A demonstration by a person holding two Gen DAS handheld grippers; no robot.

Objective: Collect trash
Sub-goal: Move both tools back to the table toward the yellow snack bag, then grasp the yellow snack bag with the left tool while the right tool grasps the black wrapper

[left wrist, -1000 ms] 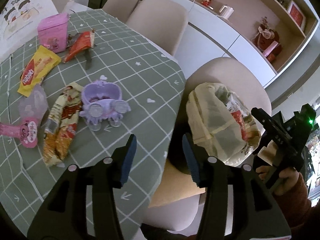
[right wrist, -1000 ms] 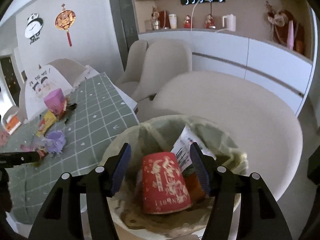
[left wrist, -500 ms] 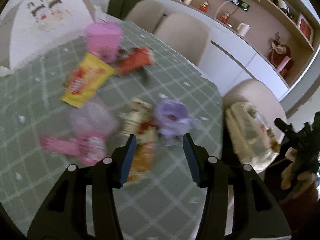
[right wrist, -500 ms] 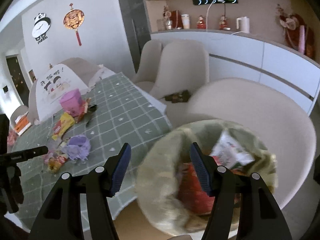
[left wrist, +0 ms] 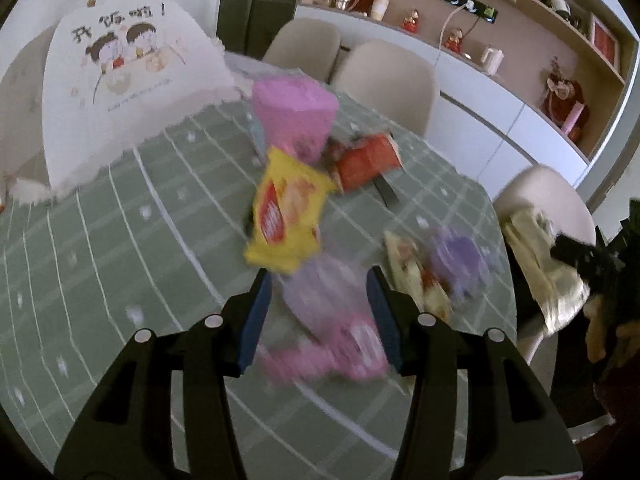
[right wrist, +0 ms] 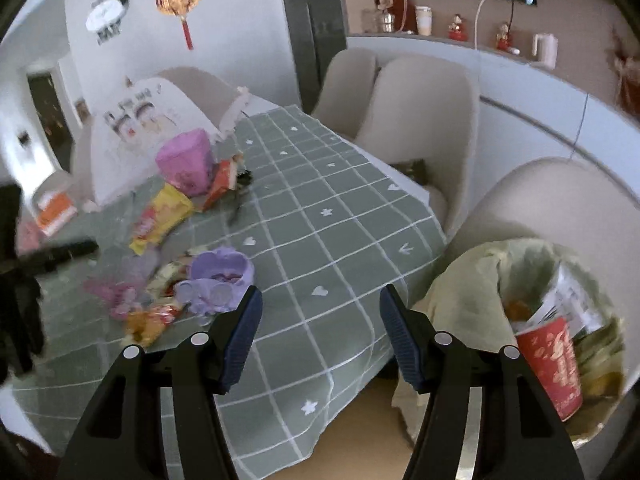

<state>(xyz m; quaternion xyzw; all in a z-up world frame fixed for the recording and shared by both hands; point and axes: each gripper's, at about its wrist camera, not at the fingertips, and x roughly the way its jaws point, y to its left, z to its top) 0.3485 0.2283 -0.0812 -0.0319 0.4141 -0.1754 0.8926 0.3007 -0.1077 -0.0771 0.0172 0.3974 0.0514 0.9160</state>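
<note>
A yellow snack bag (left wrist: 288, 216) lies flat mid-bench, just before a red wrapper (left wrist: 366, 162). Nearer, a blurred pink-and-clear packet (left wrist: 340, 332) lies beside a crumpled noodle wrapper (left wrist: 416, 276). The lined trash bag (right wrist: 480, 280) stands open, holding a red cup (right wrist: 554, 364).

You see little legible text. White cartoon chair cover (left wrist: 132, 76), behind pink tub (left wrist: 294, 118): large handwritten Chinese characters ending in exclamation mark above two cartoon children; small line beneath too blurred to read. Yellow snack packet (left wrist: 286, 220), just in front of pink tub: red oval logo, lettering smeared. Red paper cup (right wrist: 554, 364) in bin bag (right wrist: 480, 292): gold print, unreadable. Wall clock (right wrist: 106, 12): numerals indistinct.
</note>
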